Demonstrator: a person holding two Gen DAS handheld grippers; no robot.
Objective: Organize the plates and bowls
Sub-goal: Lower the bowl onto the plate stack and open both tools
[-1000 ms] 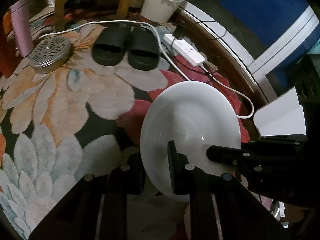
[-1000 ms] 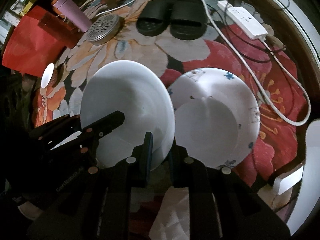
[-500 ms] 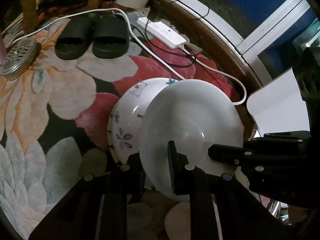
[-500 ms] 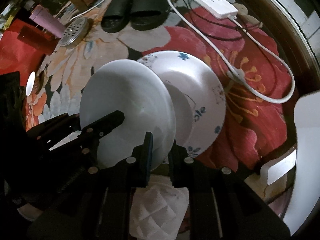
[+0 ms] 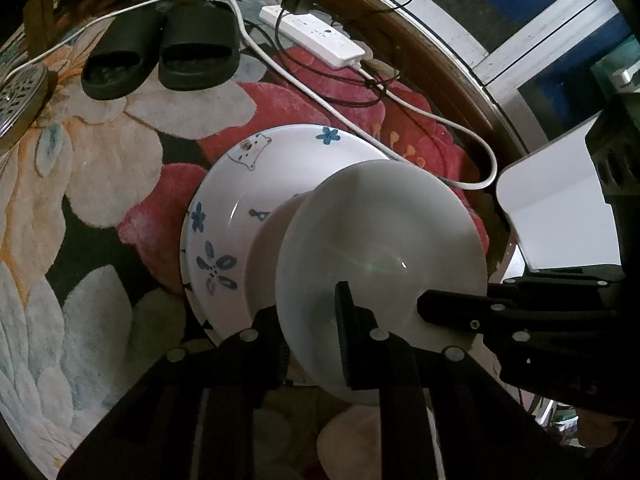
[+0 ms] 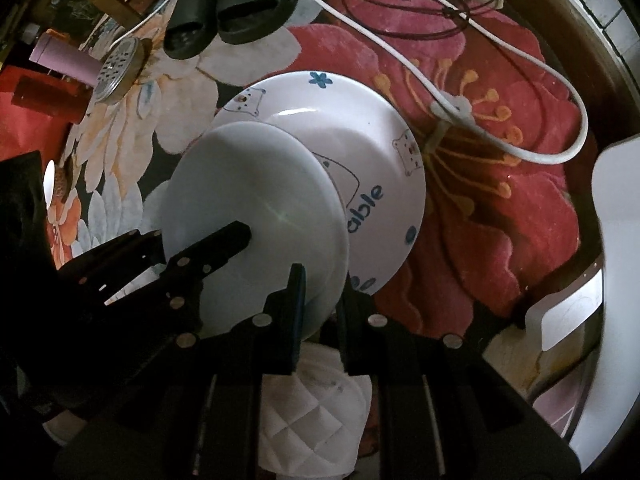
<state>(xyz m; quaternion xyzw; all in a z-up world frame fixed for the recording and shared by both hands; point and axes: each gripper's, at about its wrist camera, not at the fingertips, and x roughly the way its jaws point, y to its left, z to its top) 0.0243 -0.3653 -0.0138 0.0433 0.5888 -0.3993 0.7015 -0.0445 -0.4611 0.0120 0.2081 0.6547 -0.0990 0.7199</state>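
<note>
Carried over the patterned bowl (image 5: 256,184), both hand-held grippers pinch the white plate (image 5: 380,240).

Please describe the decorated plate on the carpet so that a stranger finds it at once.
On the flowered carpet, look at the red bloom below the white power strip. The decorated plate lies there, partly under the plain white plate. Only it carries blue flowers and bear drawings.

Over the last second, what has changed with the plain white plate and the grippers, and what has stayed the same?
The plain white round plate, gripped at its rim by both the left gripper and the right gripper, has been carried across the floral rug and now hangs tilted over the white plate with blue flower and bear prints. Both grippers stay shut on its rim. The black slippers and white power strip lie unmoved.
</note>
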